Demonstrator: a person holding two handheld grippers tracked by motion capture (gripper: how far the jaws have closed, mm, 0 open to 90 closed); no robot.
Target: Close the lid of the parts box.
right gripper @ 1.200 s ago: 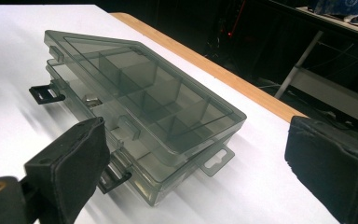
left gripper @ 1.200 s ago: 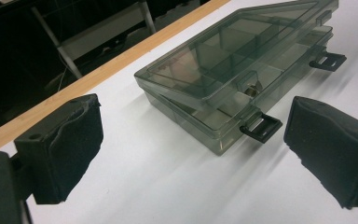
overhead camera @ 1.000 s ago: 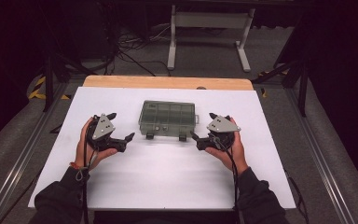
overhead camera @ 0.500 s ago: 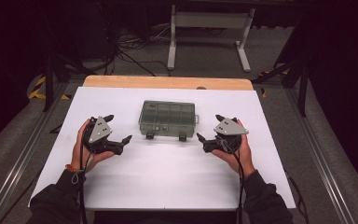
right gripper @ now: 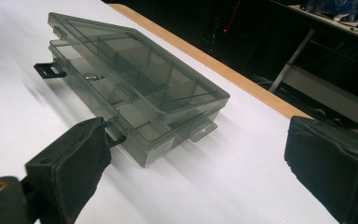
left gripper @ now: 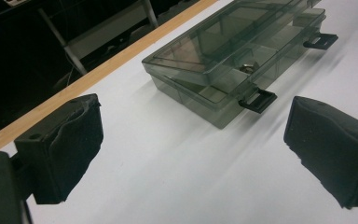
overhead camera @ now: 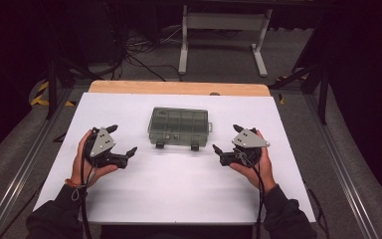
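White tabletop (overhead camera: 179, 194), frame centre: smoky translucent plastic compartment box (overhead camera: 178, 127), light, rigid, slick; I'd grip its black front latches (left gripper: 258, 100). Left gripper (overhead camera: 121, 143), right gripper (overhead camera: 226, 140): jaws spread, empty.

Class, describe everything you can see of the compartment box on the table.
The compartment box is a flat, smoky translucent plastic case, divided inside into small cells. Its lid is down, and two black latches stick out flipped open at its front edge. It lies flat on the white table, mid-table; nothing else touches it. One cell holds a small metallic piece.
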